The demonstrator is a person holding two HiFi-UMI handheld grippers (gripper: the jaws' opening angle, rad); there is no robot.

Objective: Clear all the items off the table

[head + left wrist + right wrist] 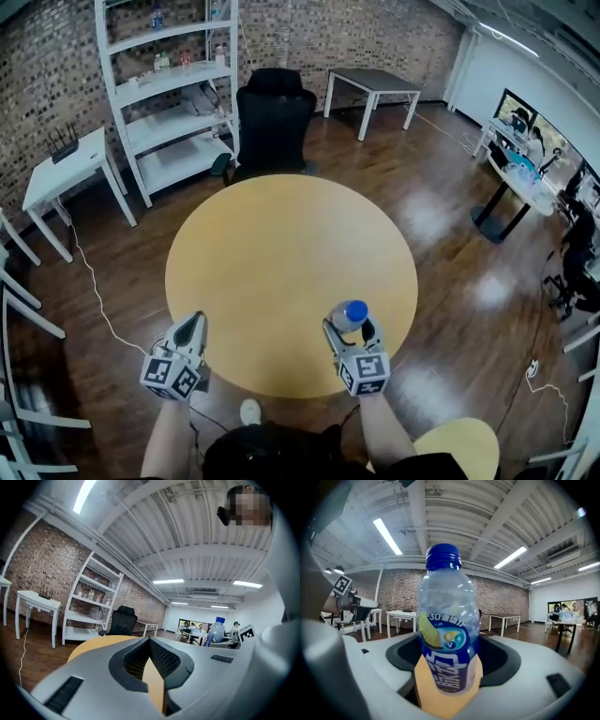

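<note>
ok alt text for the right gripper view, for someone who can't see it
A clear plastic bottle with a blue cap and blue label stands upright, held between the grey jaws of the right gripper over a yellow table. Behind are a brick wall and white tables.

A clear plastic bottle [446,620] with a blue cap and a blue label with a yellow fruit on it stands upright. The right tongs [352,330] pinch it around its lower half. It is over the round yellow worktop [281,262], close to the near edge.
</note>
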